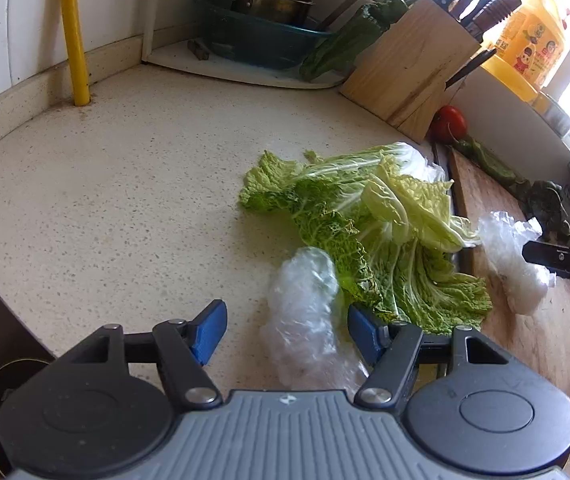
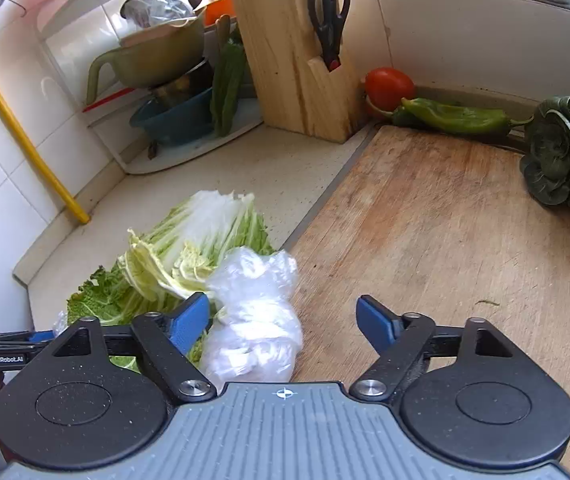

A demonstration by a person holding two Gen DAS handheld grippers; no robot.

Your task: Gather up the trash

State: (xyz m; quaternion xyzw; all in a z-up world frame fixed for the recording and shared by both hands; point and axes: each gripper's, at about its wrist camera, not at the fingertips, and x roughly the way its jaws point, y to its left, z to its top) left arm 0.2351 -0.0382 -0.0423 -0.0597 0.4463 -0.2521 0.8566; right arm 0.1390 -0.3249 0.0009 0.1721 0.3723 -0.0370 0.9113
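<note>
A crumpled clear plastic wrap [image 1: 305,320] lies on the speckled counter [image 1: 105,200] between the fingers of my left gripper [image 1: 287,330]. That gripper is open; its left pad stands clear of the wrap and its right pad is close beside it. Loose cabbage leaves [image 1: 365,220] are spread just beyond. A second wad of clear plastic [image 2: 253,320] rests on the edge of the wooden cutting board [image 2: 445,220], inside my open right gripper [image 2: 283,320] and near its left finger. The pads do not press it. This wad [image 1: 513,256] and the right gripper's tip [image 1: 557,258] also show in the left wrist view.
A wooden knife block [image 2: 297,68] with scissors stands at the back. Beside it are a tomato [image 2: 389,86], a green pepper [image 2: 457,116] and a dark leafy vegetable [image 2: 561,156]. Stacked bowls and pots [image 2: 165,64] fill the corner rack. A yellow pipe [image 1: 75,36] runs up the wall.
</note>
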